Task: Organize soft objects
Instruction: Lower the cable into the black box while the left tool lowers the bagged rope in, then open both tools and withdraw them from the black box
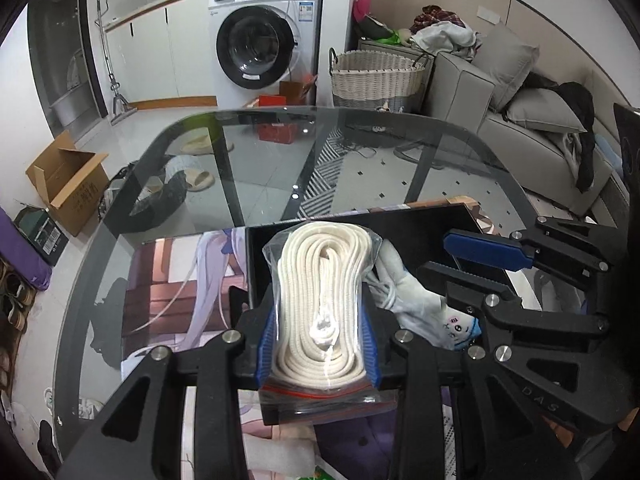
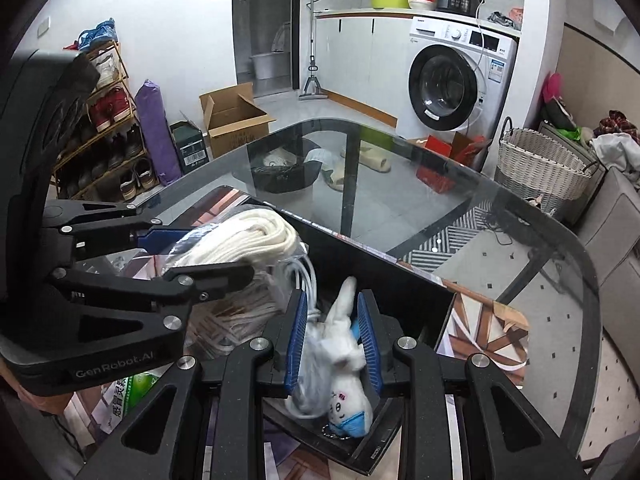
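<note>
Bagged rope clamped in left tool; plush toy in right tool.

Glossy glass table; woven cotton rope in clear plastic bag; fuzzy plush toy.

Glass table, washing machine, sofa

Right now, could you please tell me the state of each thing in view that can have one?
Left hand-held gripper: shut on the bag of rope.
Bag of rope: sealed, held above the black tray.
Right hand-held gripper: shut on the plush toy.
Plush toy: held head-down, over the tray.
Black tray: open.
Washing machine: door closed.
Cardboard box: flaps open.
</note>
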Available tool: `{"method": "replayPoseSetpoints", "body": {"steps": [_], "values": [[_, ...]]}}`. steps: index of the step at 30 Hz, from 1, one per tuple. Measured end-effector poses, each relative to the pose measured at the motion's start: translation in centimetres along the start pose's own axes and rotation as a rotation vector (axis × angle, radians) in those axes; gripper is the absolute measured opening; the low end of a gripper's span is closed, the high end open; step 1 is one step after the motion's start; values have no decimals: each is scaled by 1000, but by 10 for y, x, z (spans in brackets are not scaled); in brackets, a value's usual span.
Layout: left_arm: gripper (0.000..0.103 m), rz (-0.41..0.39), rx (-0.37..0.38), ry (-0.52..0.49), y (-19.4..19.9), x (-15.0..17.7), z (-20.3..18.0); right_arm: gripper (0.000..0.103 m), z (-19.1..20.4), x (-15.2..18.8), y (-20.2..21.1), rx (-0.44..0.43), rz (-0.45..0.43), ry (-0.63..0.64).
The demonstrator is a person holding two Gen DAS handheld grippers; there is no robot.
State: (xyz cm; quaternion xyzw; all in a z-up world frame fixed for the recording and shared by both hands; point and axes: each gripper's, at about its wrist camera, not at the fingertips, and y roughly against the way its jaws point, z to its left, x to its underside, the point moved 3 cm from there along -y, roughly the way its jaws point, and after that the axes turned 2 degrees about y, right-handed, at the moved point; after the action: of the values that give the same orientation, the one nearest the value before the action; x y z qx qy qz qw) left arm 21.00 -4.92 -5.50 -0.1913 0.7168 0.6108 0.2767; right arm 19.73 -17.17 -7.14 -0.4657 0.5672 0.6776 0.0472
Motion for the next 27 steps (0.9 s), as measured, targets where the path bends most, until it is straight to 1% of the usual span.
{"method": "replayPoseSetpoints", "body": {"steps": [2, 5, 6, 9, 10, 12, 14, 15, 17, 18, 19, 20, 21, 22, 24, 25, 26, 27], "values": [[38, 10, 2, -1, -2, 1, -1, 26, 1, 1, -1, -1, 5, 1], [37, 42, -2, -19, -8, 5, -1, 26, 4, 2, -3, 2, 20, -3], [37, 36, -11, -28, -8, 6, -1, 26, 4, 3, -3, 0, 30, -9], [43, 44, -23, -50, -9, 5, -5, 26, 1, 4, -4, -6, 64, -31], [45, 50, -23, -55, -9, 6, -6, 28, 0, 4, -3, -9, 73, -43], [46, 49, -25, -51, -6, 6, -6, 35, -3, 4, -1, 1, 93, -74], [47, 49, -27, -46, -2, 5, -5, 53, -8, 6, 2, 11, 103, -124], [49, 53, -19, -40, -1, 4, -3, 57, -11, 6, 6, 7, 100, -154], [55, 54, 4, -11, 5, 2, 2, 76, -15, 7, 17, -28, 83, -204], [58, 53, 20, 3, 8, 1, 5, 82, -16, 6, 22, -41, 74, -219], [65, 57, 40, 18, 11, 1, 7, 91, -16, 6, 29, -51, 62, -236], [69, 64, 52, 28, 15, 0, 9, 92, -16, 7, 35, -53, 51, -246], [72, 68, 44, 29, 19, 1, 10, 92, -15, 6, 42, -54, 44, -256], [78, 62, 26, 23, 24, 1, 10, 94, -14, 7, 48, -53, 51, -261], [80, 36, 12, 6, 35, 3, 10, 97, -12, 8, 56, -53, 77, -273], [82, 19, 12, -4, 41, 4, 9, 98, -10, 9, 61, -63, 79, -280], [91, 3, 14, -13, 49, 5, 9, 99, -8, 11, 65, -77, 77, -291], [93, -8, 16, -15, 55, 5, 9, 99, -7, 14, 69, -95, 77, -301]]}}
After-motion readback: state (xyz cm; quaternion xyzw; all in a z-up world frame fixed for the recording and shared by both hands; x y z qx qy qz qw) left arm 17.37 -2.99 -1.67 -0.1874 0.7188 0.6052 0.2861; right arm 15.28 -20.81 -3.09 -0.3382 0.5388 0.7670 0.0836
